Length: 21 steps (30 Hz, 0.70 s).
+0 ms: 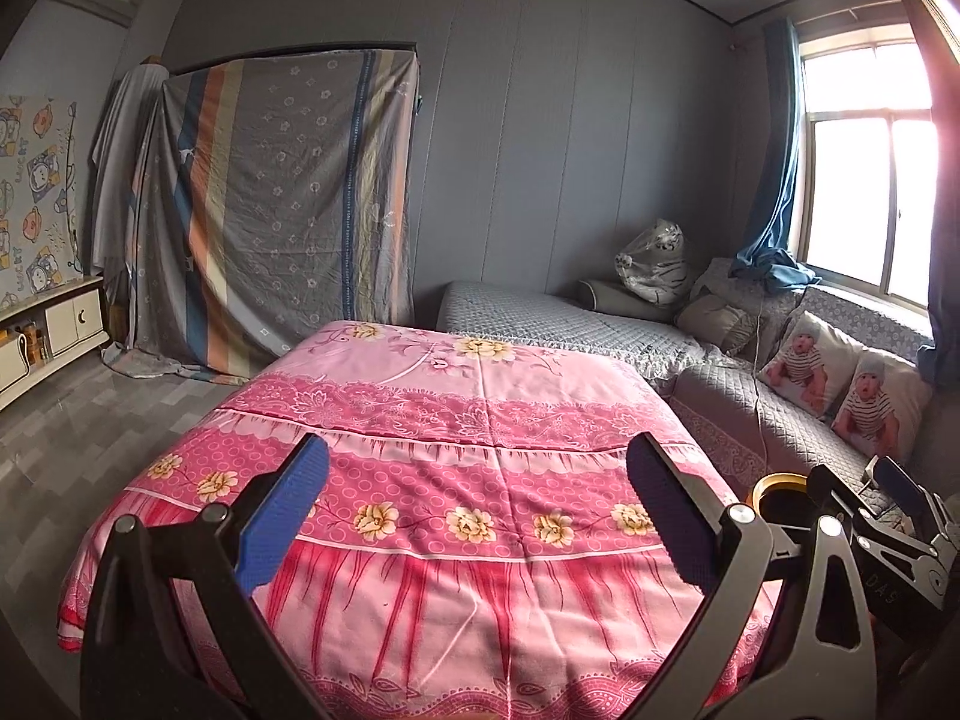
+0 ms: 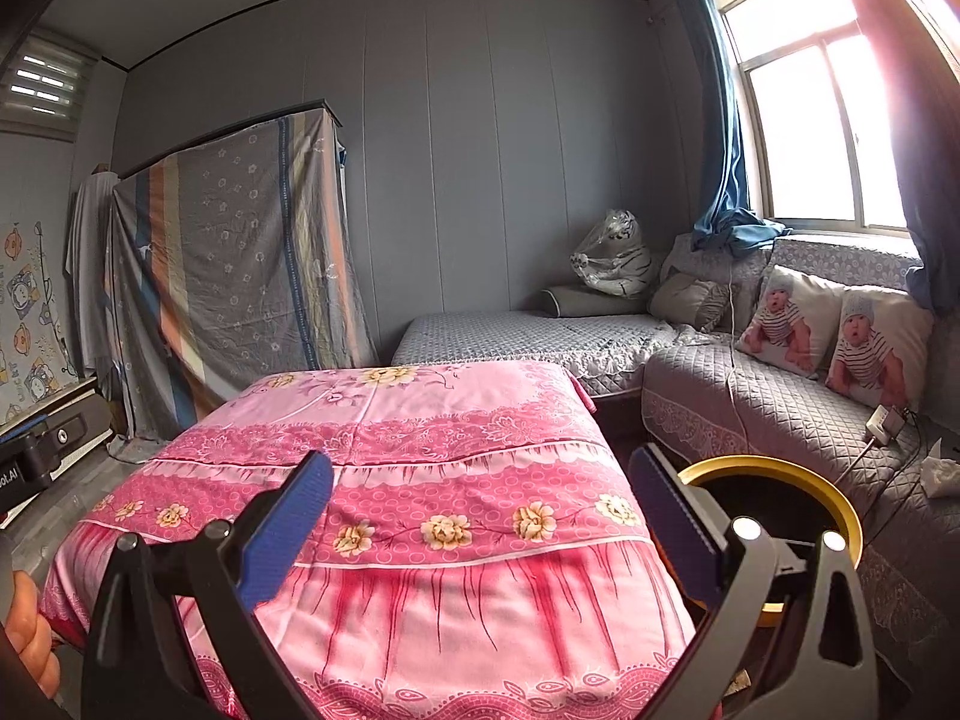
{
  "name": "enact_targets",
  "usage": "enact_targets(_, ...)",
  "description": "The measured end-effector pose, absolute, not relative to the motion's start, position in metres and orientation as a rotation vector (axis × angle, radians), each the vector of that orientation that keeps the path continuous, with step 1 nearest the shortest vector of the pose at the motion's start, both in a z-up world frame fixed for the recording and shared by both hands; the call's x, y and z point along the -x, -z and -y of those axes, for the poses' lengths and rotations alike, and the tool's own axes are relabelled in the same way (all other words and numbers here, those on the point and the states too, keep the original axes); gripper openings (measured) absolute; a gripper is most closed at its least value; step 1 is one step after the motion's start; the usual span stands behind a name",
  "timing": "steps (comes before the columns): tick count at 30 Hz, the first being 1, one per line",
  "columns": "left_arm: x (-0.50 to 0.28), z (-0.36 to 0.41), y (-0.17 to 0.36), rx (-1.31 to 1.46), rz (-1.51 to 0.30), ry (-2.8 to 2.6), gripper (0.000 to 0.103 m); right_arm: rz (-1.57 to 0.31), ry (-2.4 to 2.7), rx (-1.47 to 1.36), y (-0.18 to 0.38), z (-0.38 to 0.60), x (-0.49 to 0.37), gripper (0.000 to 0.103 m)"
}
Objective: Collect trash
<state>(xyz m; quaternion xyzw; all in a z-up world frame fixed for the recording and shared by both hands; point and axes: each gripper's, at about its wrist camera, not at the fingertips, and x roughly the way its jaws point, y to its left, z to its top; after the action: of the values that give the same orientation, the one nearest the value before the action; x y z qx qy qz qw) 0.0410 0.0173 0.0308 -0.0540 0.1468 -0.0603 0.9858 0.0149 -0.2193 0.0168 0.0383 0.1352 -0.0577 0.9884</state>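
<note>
A black bin with a yellow rim (image 2: 774, 468) stands between the pink-covered bench (image 2: 420, 480) and the grey sofa (image 2: 780, 408); crumpled white paper, possibly a tissue (image 2: 939, 474), lies on the sofa. The left tool (image 1: 477, 510) and right tool (image 2: 480, 516) hover spread, holding nothing.

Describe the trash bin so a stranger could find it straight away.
Start at the pink flowered bed in the middle of the room, then look to the gap between its right side and the grey quilted sofa. The bin stands there: round, black inside, with a yellow rim, the only open container among all the fabric.
</note>
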Motion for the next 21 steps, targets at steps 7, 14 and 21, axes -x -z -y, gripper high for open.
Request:
enact_targets(7,-0.0395,-0.016,-0.0312,0.103,-0.293,0.121,0.095,-0.278,0.132,-0.075,-0.0142,0.2191,-0.0161,0.096)
enact_targets(14,-0.0394,-0.0157,-0.0309,0.101,-0.295,0.123,0.095,-0.293,0.131,-0.082,-0.012,0.2212,-0.0199,0.096)
enact_targets(21,-0.039,-0.0155,-0.0311,0.096,-0.294,0.125,0.095,-0.298,0.13,-0.085,-0.0109,0.2211,-0.02,0.096)
